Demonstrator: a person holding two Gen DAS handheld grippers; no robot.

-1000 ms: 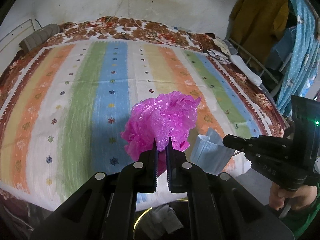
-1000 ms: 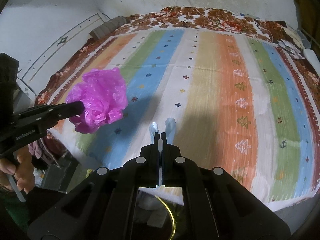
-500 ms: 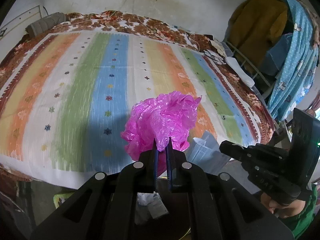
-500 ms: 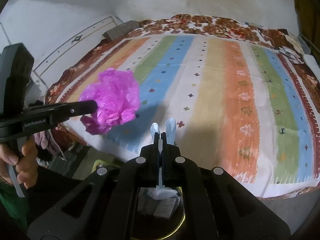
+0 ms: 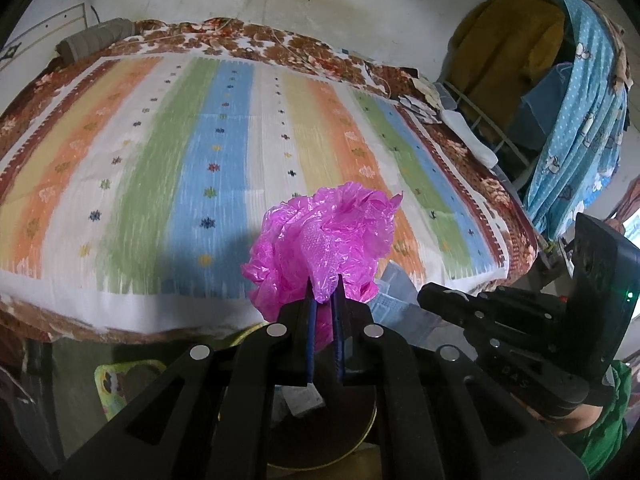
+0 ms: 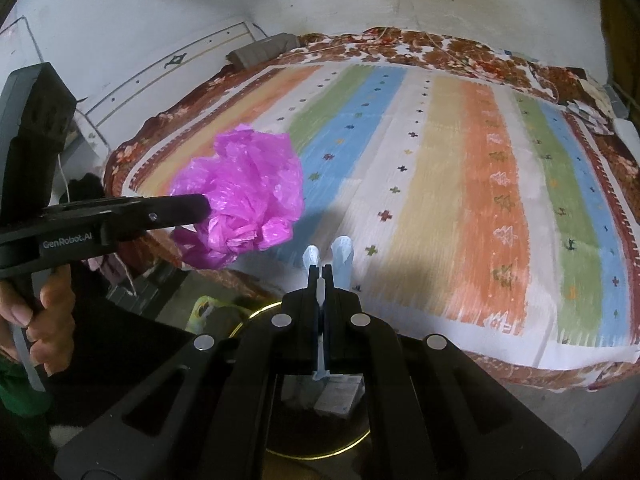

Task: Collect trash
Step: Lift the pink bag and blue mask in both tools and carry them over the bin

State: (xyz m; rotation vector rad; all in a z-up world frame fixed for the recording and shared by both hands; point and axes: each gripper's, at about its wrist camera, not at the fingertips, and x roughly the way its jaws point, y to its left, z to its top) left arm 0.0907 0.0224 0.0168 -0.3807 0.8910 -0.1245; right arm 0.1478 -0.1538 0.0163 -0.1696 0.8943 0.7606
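— Where, relative to the bin (image 6: 320, 432)?
— Straight below both grippers, just off the bed (image 6: 440, 184) edge, scraps inside.
— And the bag (image 5: 324, 248)?
— Above the bin, left of the mask (image 6: 340, 256), bed behind.

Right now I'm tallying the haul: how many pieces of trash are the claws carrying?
2. A crumpled pink plastic bag in the left claw; a light blue face mask pinched in the right claw.
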